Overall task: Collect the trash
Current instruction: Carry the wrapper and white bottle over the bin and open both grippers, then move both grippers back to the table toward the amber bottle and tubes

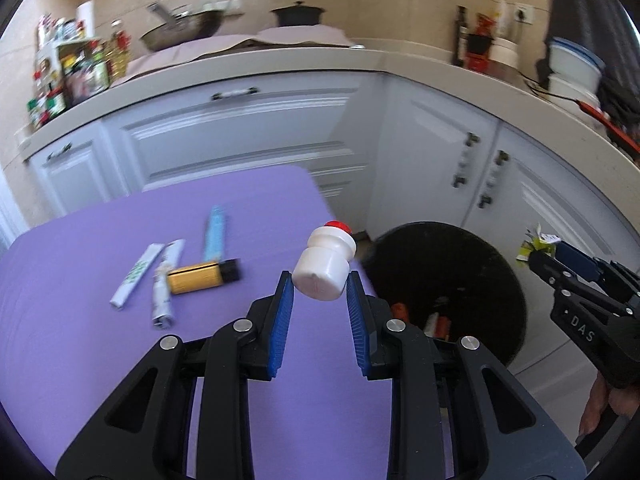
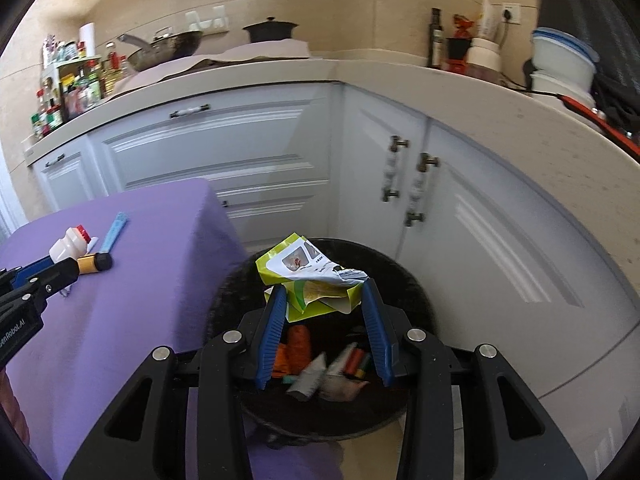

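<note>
My left gripper (image 1: 320,286) is shut on a small white bottle with a red cap (image 1: 326,264), held above the right part of the purple table (image 1: 100,360). The same bottle (image 2: 68,242) shows at the left of the right wrist view. My right gripper (image 2: 324,292) is shut on a crumpled green and white wrapper (image 2: 312,276), held over the black bin (image 2: 416,288) with trash inside. In the left wrist view the bin (image 1: 460,280) sits beyond the table's right edge, with the right gripper (image 1: 540,258) over it.
On the table lie a yellow and black lighter (image 1: 200,278), a blue tube (image 1: 214,234) and two white sachets (image 1: 138,274). White cabinets (image 1: 240,128) and a cluttered counter (image 1: 280,60) curve behind. A hand (image 1: 608,404) holds the right gripper.
</note>
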